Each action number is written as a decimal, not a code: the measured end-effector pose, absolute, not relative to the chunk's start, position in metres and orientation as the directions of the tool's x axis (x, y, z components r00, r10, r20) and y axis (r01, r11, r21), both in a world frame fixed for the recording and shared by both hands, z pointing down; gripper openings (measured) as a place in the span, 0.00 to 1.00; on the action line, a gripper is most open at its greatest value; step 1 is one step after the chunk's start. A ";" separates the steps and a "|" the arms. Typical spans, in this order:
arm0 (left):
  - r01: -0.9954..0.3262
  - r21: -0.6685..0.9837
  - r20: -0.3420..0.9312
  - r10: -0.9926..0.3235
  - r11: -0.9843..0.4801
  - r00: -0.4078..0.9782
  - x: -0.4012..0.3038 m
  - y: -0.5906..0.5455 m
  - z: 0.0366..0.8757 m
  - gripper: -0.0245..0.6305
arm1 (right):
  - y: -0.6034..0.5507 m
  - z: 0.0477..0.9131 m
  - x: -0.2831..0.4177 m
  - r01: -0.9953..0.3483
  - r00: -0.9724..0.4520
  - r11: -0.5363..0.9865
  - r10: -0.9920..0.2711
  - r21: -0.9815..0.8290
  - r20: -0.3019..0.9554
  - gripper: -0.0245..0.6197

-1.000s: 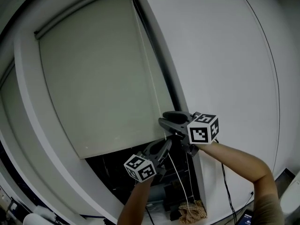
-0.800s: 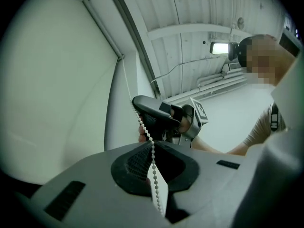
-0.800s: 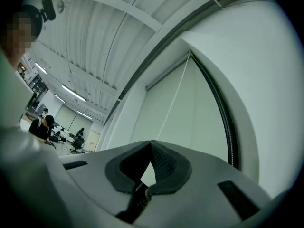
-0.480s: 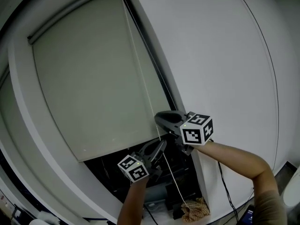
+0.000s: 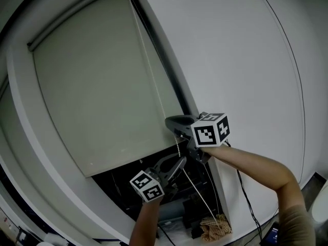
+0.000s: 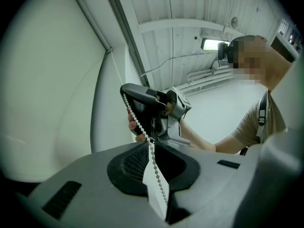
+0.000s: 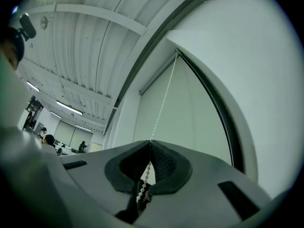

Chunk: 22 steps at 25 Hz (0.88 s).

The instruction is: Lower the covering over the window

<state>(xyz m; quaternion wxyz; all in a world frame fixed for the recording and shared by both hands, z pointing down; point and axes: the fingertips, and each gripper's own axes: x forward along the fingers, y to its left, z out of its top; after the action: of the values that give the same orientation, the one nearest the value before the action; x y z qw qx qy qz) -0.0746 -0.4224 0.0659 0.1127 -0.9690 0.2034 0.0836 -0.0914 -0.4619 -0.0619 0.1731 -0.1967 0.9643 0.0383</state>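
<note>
The roller blind (image 5: 102,86) already hangs over most of the window, and only a dark strip of window opening (image 5: 138,181) shows under the blind's bottom hem, so the lowering looks well along but not done

The step in hand is a hand-over-hand pull on the bead chain (image 5: 178,147), which runs down just off the blind's right edge. The right gripper (image 5: 170,121) sits beside the blind's lower right corner, a little above the hem. Its jaws are clenched on the chain: its own view shows the beads passing up between the ribbed pads and on toward the top of the blind. The left gripper (image 5: 182,161) is below the hem, in front of the dark strip, and it too is clamped on the chain. In its view the beads run from its closed pads straight up to the right gripper, so both seem to hold the same strand, with the slack trailing down well below the blind

Next, I judge that one grip has to let go while the other keeps the strand taut. Most likely the lower gripper frees the chain, climbs to a fresh hold nearer the hem, and the pull goes on until the hem covers the strip. Whether this strand is the lowering side cannot be told from here
</note>
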 end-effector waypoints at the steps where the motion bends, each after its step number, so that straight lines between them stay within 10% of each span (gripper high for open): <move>1: -0.386 -0.168 -0.228 -0.345 -0.907 0.910 -0.078 -0.420 0.063 0.11 | -0.457 -0.055 -0.090 -0.388 -0.869 0.922 -0.361 0.013 -0.338 0.05; 3: -0.327 -0.118 -0.344 -0.270 -0.938 0.899 -0.088 -0.413 0.050 0.39 | -0.441 -0.028 -0.085 -0.382 -0.882 0.923 -0.351 0.038 -0.315 0.05; 8: -0.371 -0.069 -0.520 -0.284 -0.926 0.806 -0.101 -0.431 -0.025 0.44 | -0.428 0.027 -0.085 -0.345 -0.907 0.938 -0.324 0.033 -0.270 0.05; 13: -0.410 -0.083 -0.395 -0.348 -0.908 0.850 -0.080 -0.437 -0.032 0.09 | -0.420 0.033 -0.091 -0.361 -0.903 0.931 -0.333 0.060 -0.272 0.05; 22: -0.481 -0.081 -0.399 -0.414 -0.873 0.818 -0.107 -0.425 0.000 0.07 | -0.406 -0.028 -0.059 -0.403 -0.854 0.899 -0.301 0.174 -0.425 0.16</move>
<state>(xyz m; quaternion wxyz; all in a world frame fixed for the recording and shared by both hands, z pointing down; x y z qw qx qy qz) -0.1066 -0.4246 -0.0005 0.0894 -0.9492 0.2356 0.1882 -0.0589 -0.4056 -0.0279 0.1975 -0.1844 0.9541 0.1293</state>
